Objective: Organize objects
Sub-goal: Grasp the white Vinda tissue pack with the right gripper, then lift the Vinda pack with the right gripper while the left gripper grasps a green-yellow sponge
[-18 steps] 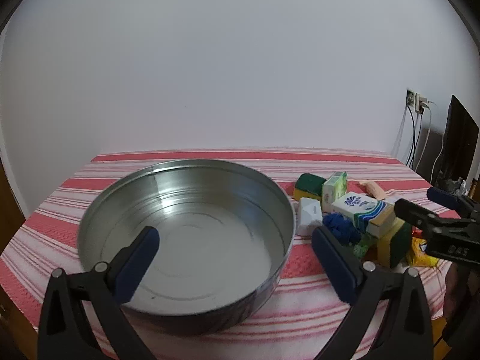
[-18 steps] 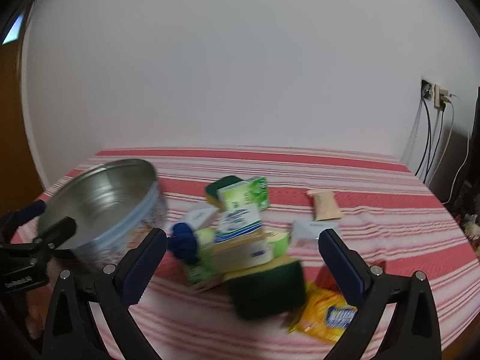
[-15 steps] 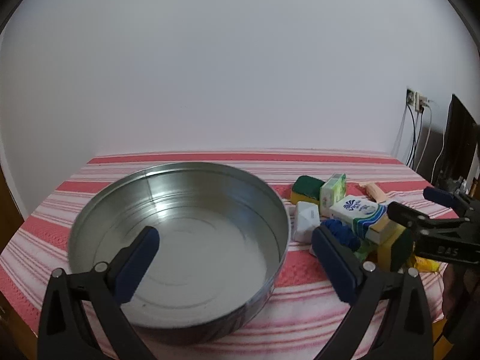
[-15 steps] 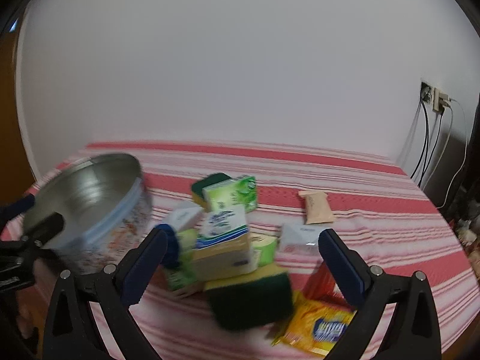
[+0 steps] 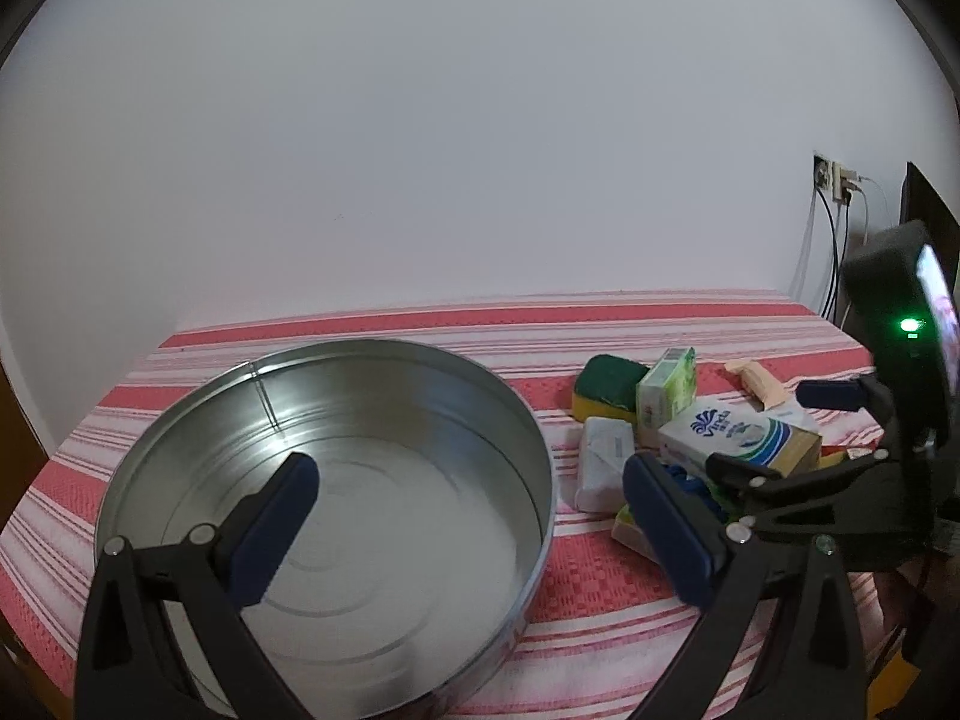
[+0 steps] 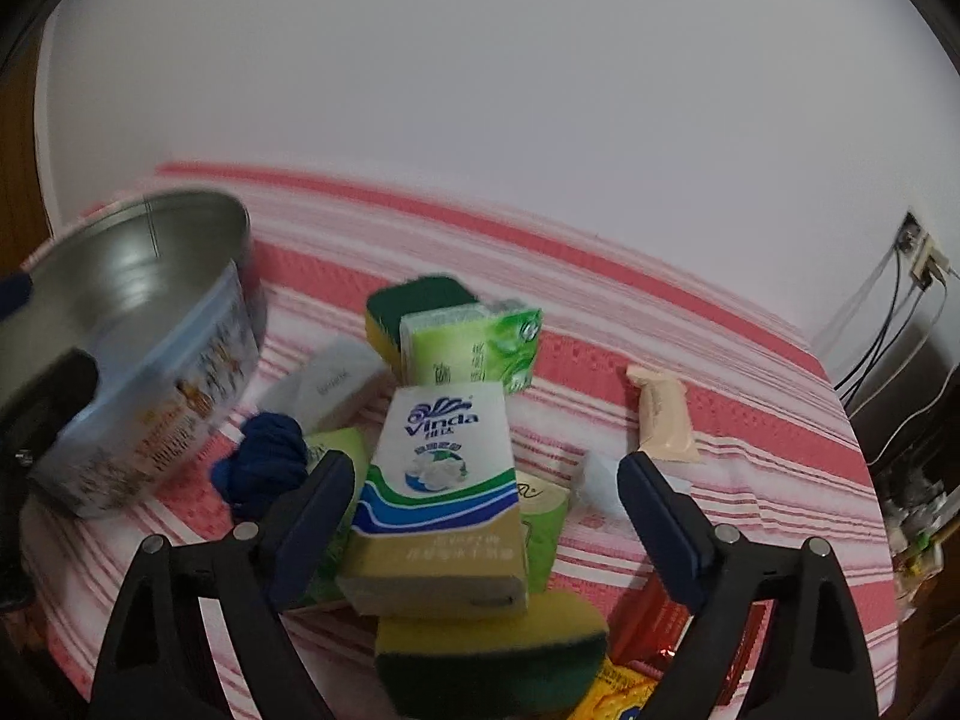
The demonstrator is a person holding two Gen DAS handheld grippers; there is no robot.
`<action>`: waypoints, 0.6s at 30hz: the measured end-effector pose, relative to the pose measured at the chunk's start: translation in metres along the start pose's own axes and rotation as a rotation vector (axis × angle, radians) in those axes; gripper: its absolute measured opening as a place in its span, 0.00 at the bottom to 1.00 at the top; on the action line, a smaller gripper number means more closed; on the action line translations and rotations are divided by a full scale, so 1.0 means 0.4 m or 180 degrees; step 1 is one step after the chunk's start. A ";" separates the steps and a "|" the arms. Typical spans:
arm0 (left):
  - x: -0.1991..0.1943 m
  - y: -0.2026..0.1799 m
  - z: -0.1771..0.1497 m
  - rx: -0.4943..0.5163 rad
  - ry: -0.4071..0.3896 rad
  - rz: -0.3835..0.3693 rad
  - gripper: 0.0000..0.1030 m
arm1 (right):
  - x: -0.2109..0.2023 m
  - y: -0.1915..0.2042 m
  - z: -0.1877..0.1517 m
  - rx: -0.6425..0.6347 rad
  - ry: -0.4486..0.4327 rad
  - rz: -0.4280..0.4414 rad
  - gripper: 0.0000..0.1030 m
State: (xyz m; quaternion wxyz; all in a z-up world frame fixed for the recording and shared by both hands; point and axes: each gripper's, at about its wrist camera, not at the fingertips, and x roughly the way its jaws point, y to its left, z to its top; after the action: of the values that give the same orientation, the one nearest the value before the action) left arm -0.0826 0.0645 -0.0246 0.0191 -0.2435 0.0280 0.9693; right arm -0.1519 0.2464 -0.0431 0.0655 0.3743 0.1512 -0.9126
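Observation:
A Vinda tissue pack (image 6: pixel 444 480) lies on top of a pile, between the fingers of my open right gripper (image 6: pixel 486 504); the pads are not pressing on it. Under it sits a yellow-and-green sponge (image 6: pixel 492 648). Behind are a green tissue pack (image 6: pixel 474 354), a second sponge (image 6: pixel 420 306), a white packet (image 6: pixel 330 384) and a blue cloth bundle (image 6: pixel 264 456). The empty round metal tin (image 5: pixel 336 396) stands to the left. My left gripper (image 5: pixel 468 510) hangs open at the tin's near right rim, holding nothing. In that view the right gripper (image 5: pixel 762 432) hovers over the pile.
A beige packet (image 6: pixel 663 420) lies alone to the right of the pile. A yellow snack bag (image 6: pixel 618 690) and a red wrapper (image 6: pixel 648 624) lie by the front edge. The striped red-and-white cloth (image 5: pixel 600 576) covers the table. Cables hang from a wall socket (image 6: pixel 918 258) at right.
My right gripper has come down and forward onto the pile, so the Vinda pack now sits between its fingers. In the left wrist view it has reached further over the pile.

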 end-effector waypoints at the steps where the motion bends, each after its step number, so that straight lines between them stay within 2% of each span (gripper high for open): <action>1: 0.005 -0.002 0.001 0.0012 0.0013 -0.0004 1.00 | 0.010 0.001 0.001 -0.0028 0.0046 -0.0007 0.87; 2: 0.008 -0.003 0.001 0.0019 0.0021 -0.0011 1.00 | 0.018 0.002 0.007 -0.0038 0.0075 -0.0005 0.81; 3: 0.008 -0.003 0.001 0.0019 0.0022 -0.0016 1.00 | 0.024 -0.001 0.007 -0.0019 0.0111 0.0054 0.70; 5: 0.008 -0.001 0.000 0.0017 0.0019 -0.0032 1.00 | 0.029 -0.003 0.004 0.0012 0.0186 0.0150 0.54; 8: 0.009 -0.001 -0.001 0.0005 0.0018 -0.0047 1.00 | 0.021 -0.007 0.001 0.0049 0.0100 0.0224 0.54; 10: 0.010 -0.003 -0.003 -0.0002 0.0019 -0.0056 1.00 | 0.005 -0.018 -0.002 0.0146 -0.0046 0.0332 0.53; 11: 0.011 -0.005 -0.002 -0.0005 0.0018 -0.0065 1.00 | -0.016 -0.025 -0.006 0.0189 -0.0205 0.0367 0.53; 18: 0.013 -0.059 -0.001 0.0101 -0.0023 -0.0212 1.00 | -0.092 -0.104 -0.047 0.0707 -0.0788 0.0293 0.53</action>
State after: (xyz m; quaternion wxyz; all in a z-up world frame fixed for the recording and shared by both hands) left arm -0.0857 0.0882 -0.0284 0.0553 -0.2405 0.0352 0.9684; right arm -0.1230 0.2920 -0.0202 0.0836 0.2705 0.0230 -0.9588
